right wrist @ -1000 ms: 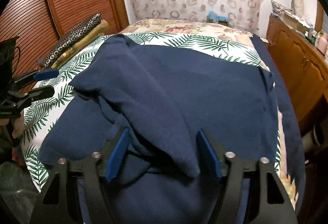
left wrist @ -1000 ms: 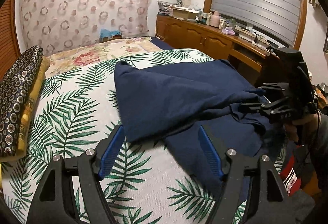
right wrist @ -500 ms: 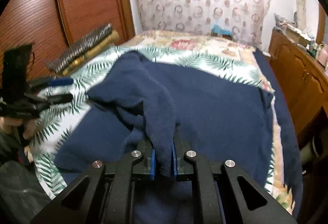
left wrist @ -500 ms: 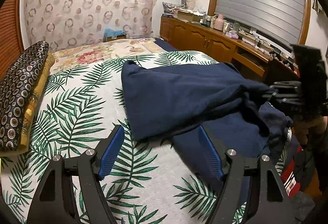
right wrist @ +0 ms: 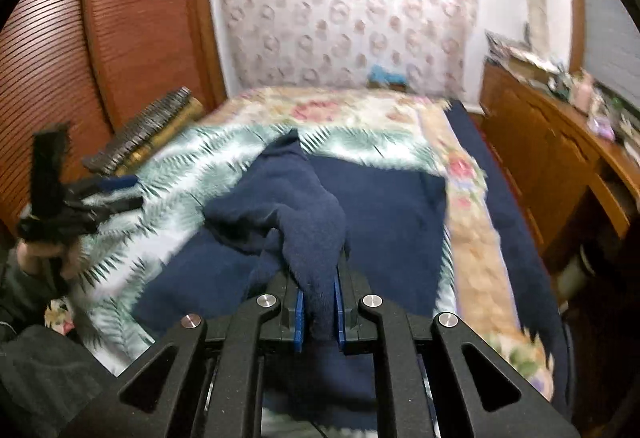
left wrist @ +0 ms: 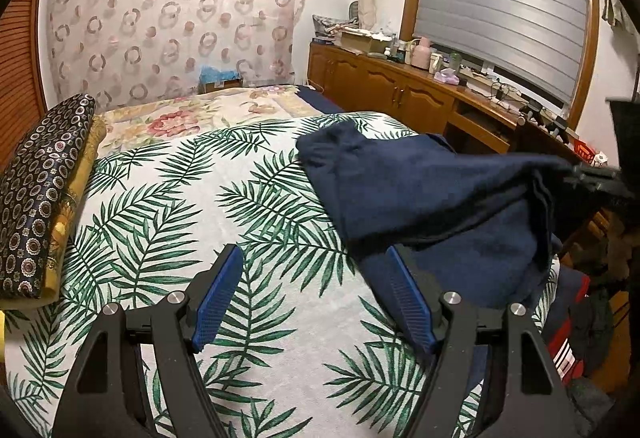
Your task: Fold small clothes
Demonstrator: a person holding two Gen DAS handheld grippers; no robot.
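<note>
A navy garment (right wrist: pixel 304 213) lies bunched on the palm-print bed (left wrist: pixel 168 222), one edge lifted and pinched in the right claw (right wrist: pixel 319 312). The left claw (left wrist: pixel 312 294) hangs spread and empty beside it. Folding looks barely begun, no neat fold visible. No readable writing or labels.

Navy garment (left wrist: pixel 420 193) lies on a white bedspread (left wrist: pixel 208 205) patterned with green palm fronds.

right tool (right wrist: pixel 319 312) clamped tight on cloth, raised; left tool (left wrist: pixel 314 294) wide apart, empty, low
</note>
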